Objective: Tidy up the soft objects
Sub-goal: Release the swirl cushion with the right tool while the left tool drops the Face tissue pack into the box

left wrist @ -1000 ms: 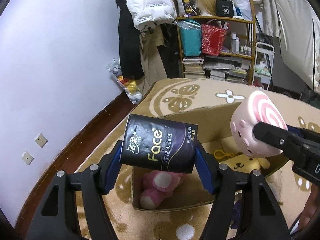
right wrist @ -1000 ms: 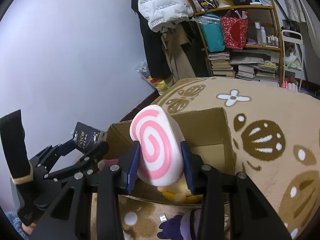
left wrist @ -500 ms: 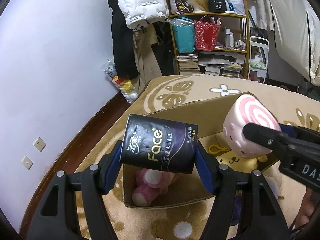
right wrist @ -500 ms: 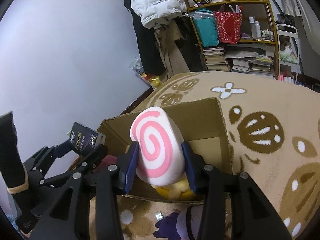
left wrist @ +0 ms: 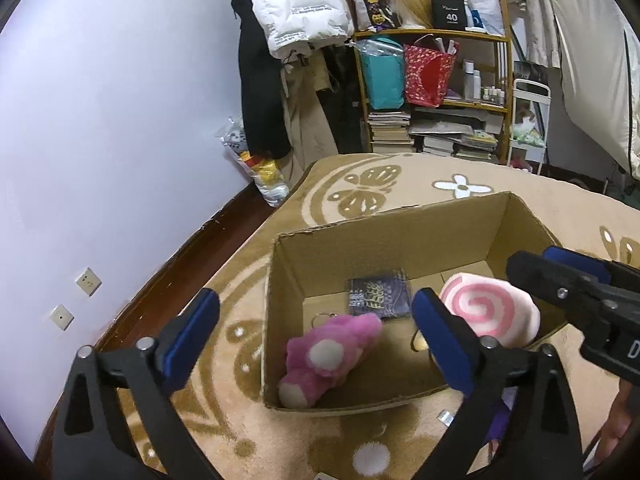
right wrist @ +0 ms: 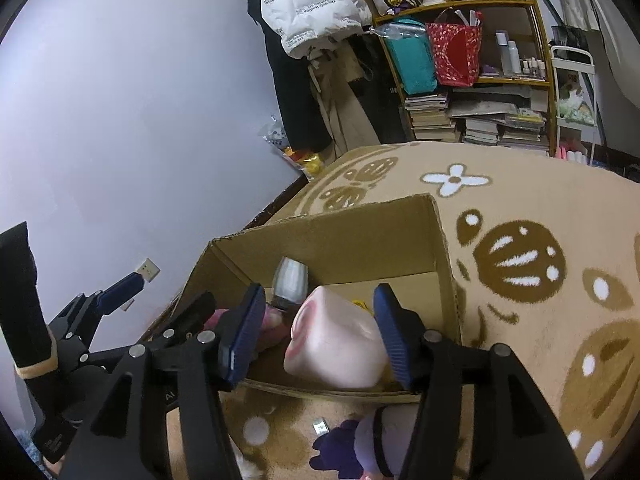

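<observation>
The dark tissue pack, gripped over the box a second ago, now lies flat on the floor of the cardboard box, toward its far wall; the left gripper that carried it stands wide and empty above the near rim; so that item counts as put away. The pink swirl cushion, clamped a moment ago, now sits in the box's right-hand part, seemingly on top of something yellow; the right gripper has its jaws spread wide around it, and whether the right pad is touching it or just clear I cannot tell. A pink plush lies in the near left corner.

With both drops made, the job likely moves to whatever soft things remain on the rug; a purple plush lies just outside the near wall, half covered by the right gripper's frame. The yellow item is mostly buried under the cushion; in the right wrist view the tissue pack is only a grey blur; a small silvery scrap on the rug is too small to name.
</observation>
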`<state>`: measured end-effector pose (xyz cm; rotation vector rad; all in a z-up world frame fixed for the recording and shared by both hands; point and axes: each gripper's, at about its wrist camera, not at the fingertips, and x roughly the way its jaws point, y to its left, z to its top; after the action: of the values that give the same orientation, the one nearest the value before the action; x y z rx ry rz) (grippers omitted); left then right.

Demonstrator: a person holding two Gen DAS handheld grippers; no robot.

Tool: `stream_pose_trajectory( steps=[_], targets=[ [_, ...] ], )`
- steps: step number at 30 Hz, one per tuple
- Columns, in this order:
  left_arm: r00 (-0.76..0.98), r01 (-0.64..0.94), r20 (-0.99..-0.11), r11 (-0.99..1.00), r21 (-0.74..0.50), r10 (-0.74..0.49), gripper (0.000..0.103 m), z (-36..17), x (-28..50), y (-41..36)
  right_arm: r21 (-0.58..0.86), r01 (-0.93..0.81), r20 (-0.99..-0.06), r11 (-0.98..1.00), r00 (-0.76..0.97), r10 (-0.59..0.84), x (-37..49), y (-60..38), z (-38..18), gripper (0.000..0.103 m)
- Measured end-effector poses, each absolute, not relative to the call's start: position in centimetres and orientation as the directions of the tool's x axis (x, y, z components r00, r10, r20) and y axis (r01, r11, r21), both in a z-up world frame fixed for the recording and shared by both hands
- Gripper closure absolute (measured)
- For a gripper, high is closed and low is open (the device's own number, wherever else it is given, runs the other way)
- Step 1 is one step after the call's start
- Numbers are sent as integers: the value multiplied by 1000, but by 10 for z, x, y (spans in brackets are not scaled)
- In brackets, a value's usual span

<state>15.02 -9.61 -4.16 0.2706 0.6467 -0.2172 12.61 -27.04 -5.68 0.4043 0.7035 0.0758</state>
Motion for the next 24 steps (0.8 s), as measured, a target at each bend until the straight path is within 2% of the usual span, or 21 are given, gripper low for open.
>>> stream_pose_trajectory(
  steps=[1, 5, 7, 24],
  targets=[
    [779, 279, -617, 943, 180, -113, 4, -41, 150, -95, 384, 70, -616, 921, 762, 199, 125, -270, -56, 39],
    [791, 259, -604, 947, 187, -97, 1, -37, 145, -91, 379, 84, -604, 922, 777, 178, 119, -272, -47, 7],
    [796, 248, -599, 950, 188, -90, 1, -34, 143, -87, 373, 92, -592, 923, 790, 161, 114, -272, -41, 1],
    [804, 207, -589, 966, 158, -76, 0, -5, 109, -62, 321, 87, -623, 943, 769, 141, 83, -262, -12, 0]
  ],
)
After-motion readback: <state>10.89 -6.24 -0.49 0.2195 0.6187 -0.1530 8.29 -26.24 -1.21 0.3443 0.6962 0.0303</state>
